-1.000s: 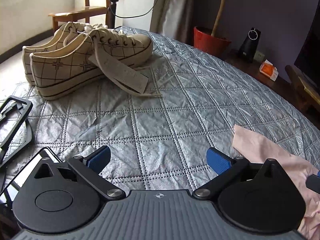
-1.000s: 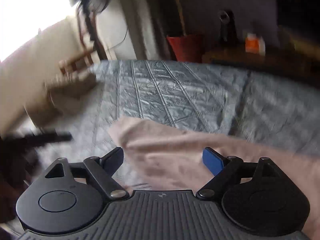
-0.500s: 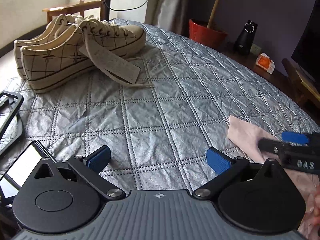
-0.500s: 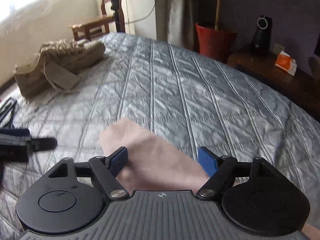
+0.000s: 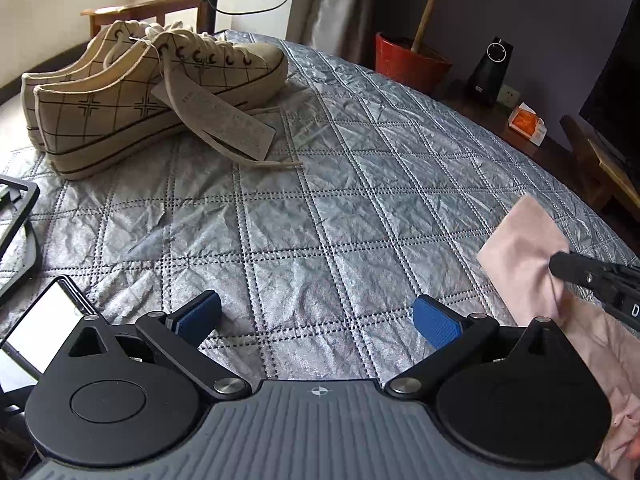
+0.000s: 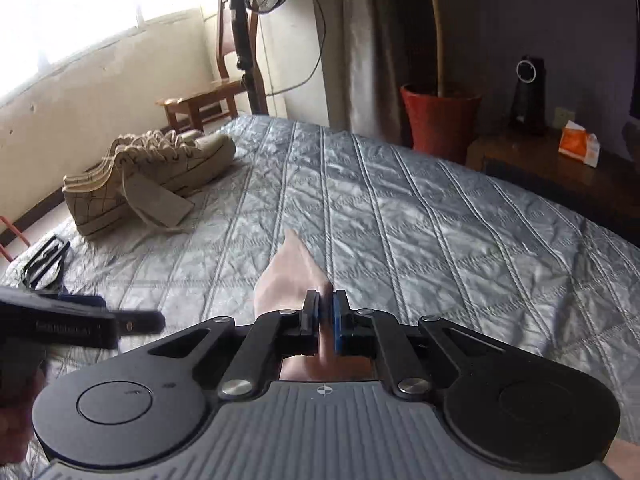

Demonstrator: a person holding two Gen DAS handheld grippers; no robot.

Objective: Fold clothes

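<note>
A big bed (image 5: 320, 208) fills both views. It has a shiny grey quilt (image 6: 400, 216) with stitched squares on top.

A pink cloth (image 5: 524, 252) lies on the near right part of the bed. One corner of it sticks up and points toward the far side. The rest of it is crumpled at the right edge of the left wrist view.

Two cream shoes (image 5: 132, 92) with dark grid lines sit side by side at the far left of the bed. A paper tag (image 5: 224, 120) hangs from the laces and lies on the quilt.

The right gripper (image 6: 327, 314) pinches the pink cloth. Its blue fingers (image 6: 340, 312) are pressed together with the cloth squeezed between them. In the left wrist view its dark tip touches the cloth from the right.

The left gripper (image 5: 318, 316) hangs over bare quilt, just left of the cloth. Its blue fingers (image 5: 436, 326) are wide apart and hold nothing.

A black frame (image 5: 18, 216) lies at the left edge of the bed. A phone (image 5: 44, 326) with a bright screen sits near it.

Past the bed stand a red pot (image 6: 440, 120), a wooden chair (image 5: 148, 2) and a small black speaker (image 5: 490, 70). A little orange pack (image 6: 578, 142) lies on a dark wooden stand (image 6: 540, 168) past the far right side of the bed.
</note>
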